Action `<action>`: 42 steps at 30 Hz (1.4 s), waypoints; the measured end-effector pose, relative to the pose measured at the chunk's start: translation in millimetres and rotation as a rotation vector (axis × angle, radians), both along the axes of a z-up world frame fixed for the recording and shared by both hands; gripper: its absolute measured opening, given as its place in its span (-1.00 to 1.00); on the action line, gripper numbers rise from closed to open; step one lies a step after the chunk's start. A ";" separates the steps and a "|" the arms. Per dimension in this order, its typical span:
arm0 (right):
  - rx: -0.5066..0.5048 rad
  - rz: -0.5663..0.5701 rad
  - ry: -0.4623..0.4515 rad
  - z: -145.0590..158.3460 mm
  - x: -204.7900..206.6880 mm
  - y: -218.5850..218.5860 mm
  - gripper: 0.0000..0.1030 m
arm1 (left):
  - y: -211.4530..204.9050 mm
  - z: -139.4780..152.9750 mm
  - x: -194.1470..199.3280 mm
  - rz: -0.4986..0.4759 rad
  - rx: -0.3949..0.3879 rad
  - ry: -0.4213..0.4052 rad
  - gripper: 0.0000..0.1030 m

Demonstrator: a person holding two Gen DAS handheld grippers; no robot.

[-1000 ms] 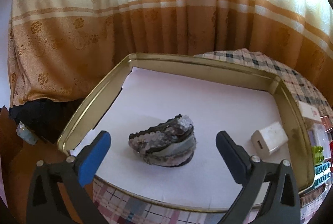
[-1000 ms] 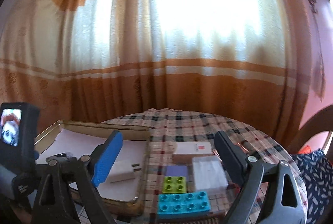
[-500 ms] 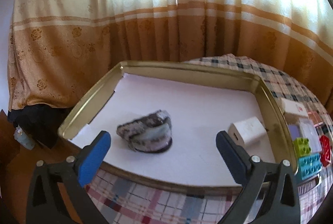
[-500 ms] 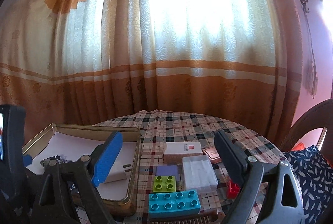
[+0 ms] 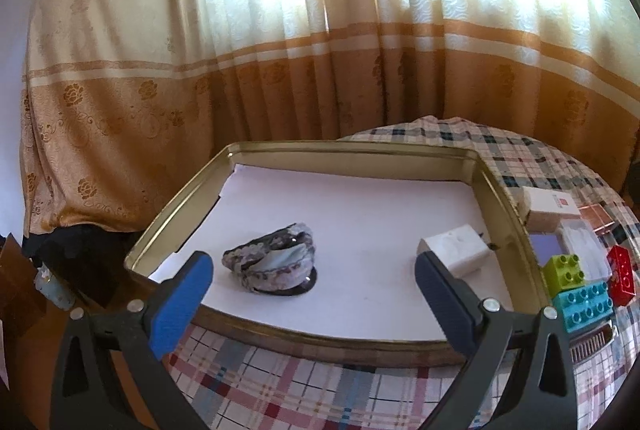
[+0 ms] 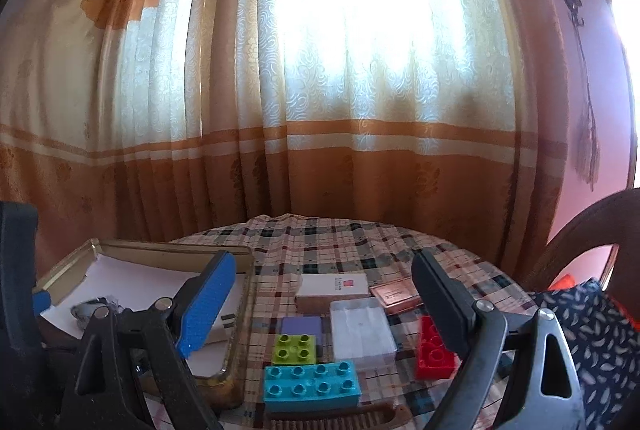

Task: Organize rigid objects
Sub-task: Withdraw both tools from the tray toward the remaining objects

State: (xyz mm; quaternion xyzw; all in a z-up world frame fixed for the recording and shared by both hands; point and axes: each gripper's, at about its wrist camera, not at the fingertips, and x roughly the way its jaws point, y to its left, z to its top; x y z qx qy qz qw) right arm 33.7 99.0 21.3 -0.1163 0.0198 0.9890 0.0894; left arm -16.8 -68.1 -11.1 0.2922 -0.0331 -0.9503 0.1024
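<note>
The turquoise plastic building brick (image 6: 311,385) is seen on the checked tabletop (image 6: 344,242), just below and between the spread, empty fingers of the right gripper (image 6: 320,310), its long axis crosswise. The left gripper (image 5: 312,298), likewise spread and empty, has been drawn back from the sequined hair clip (image 5: 272,262) in the gold metal tray (image 5: 352,150).
</note>
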 end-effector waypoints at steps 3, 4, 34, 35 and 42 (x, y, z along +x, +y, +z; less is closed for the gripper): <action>-0.002 -0.019 0.008 0.1 4.1 6.3 0.77 | -0.2 -1.6 1.0 -0.009 0.033 -0.022 0.99; -0.010 -0.030 0.008 -0.2 4.6 11.2 0.77 | 0.7 -3.1 0.4 -0.013 0.045 -0.031 0.99; -0.091 -0.261 -0.045 -2.8 20.2 116.8 0.77 | 60.0 0.2 28.4 -0.226 0.075 -0.041 0.99; -0.092 -0.256 -0.051 -3.3 20.0 117.6 0.77 | 62.2 -0.4 30.6 -0.240 0.080 -0.045 0.99; -0.091 -0.161 -0.154 -8.7 23.9 117.8 0.77 | 84.7 -6.5 43.2 -0.328 0.074 -0.092 0.99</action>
